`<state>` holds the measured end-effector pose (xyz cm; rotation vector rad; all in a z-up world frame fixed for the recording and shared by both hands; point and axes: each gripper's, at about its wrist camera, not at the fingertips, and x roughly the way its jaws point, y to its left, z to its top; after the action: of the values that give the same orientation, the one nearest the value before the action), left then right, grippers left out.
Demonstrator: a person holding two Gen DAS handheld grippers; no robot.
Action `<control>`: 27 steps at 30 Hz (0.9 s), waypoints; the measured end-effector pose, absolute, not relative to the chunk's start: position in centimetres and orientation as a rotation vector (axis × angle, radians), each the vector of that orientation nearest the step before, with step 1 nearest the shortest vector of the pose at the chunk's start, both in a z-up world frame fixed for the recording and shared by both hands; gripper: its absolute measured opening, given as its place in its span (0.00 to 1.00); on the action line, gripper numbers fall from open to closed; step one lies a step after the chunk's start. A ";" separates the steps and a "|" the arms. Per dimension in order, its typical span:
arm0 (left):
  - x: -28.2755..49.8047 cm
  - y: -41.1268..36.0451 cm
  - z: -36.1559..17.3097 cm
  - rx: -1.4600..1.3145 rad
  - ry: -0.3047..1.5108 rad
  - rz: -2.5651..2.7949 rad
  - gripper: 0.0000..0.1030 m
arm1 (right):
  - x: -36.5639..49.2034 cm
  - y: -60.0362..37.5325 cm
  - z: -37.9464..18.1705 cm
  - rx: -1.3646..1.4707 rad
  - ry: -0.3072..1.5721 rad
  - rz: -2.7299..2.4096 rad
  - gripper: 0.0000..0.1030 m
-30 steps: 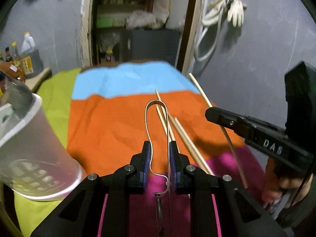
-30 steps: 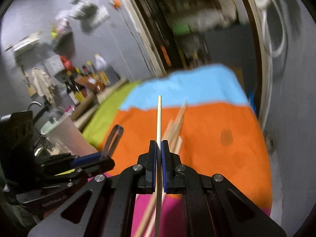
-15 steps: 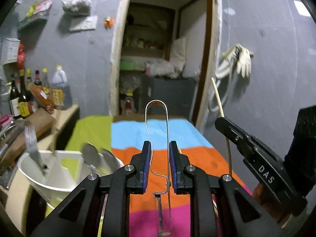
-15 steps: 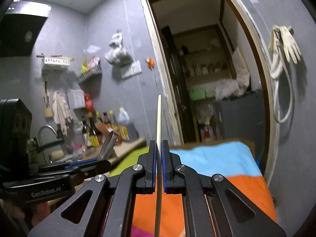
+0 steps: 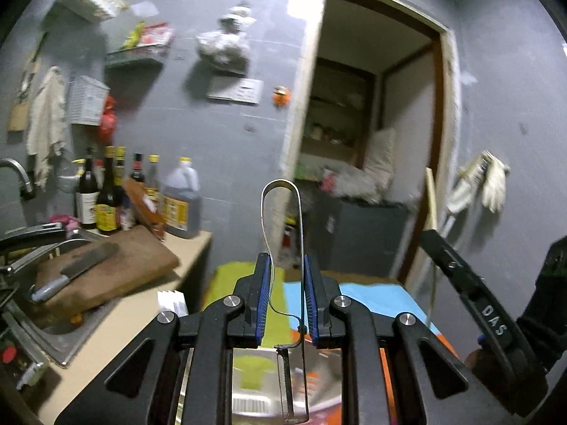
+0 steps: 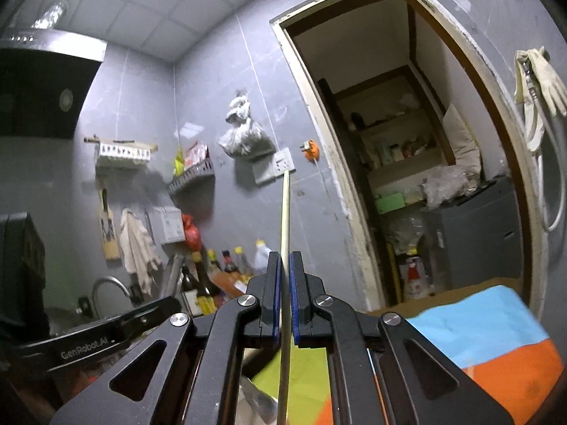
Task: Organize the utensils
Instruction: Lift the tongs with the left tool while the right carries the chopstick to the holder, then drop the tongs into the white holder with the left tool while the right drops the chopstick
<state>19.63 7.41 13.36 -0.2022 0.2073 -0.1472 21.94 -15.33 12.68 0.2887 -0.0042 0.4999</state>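
My left gripper [image 5: 286, 297] is shut on a thin metal peeler [image 5: 283, 219]; its looped handle stands upright and its blade [image 5: 287, 386] hangs down over a pale plastic container [image 5: 248, 400] just below. My right gripper [image 6: 285, 297] is shut on a single wooden chopstick [image 6: 285, 219], held upright. The right gripper also shows in the left wrist view at the right [image 5: 471, 297], with the chopstick [image 5: 430, 219] rising from it. The left gripper shows at the lower left of the right wrist view [image 6: 106, 333].
A striped green, blue and orange cloth [image 6: 496, 333] covers the table. To the left are a counter with a cutting board [image 5: 117, 269], a cleaver [image 5: 71, 269], bottles [image 5: 106, 198] and a sink [image 5: 42, 329]. A doorway [image 5: 372, 163] is ahead.
Both grippers have lifted and tilted up from the table, each holding its utensil. The left one has moved over the container, which now lies under the peeler's blade.
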 end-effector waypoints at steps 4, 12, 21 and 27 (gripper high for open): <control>20.6 10.9 12.8 -0.264 0.193 -0.091 0.15 | 23.0 -13.6 12.4 0.316 -0.017 0.522 0.03; 21.6 13.8 11.4 -0.340 0.153 -0.042 0.15 | 24.0 -11.3 10.5 0.311 -0.036 0.497 0.03; 21.8 12.9 9.4 -0.318 0.115 0.004 0.15 | 24.0 -9.9 9.1 0.248 -0.055 0.444 0.04; 21.9 12.5 8.4 -0.315 0.104 0.023 0.15 | 23.5 -8.7 8.3 0.181 -0.087 0.419 0.04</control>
<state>21.92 12.47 8.38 -0.3150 0.1040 0.0232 23.51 -8.75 8.29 0.1811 -0.0871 0.4192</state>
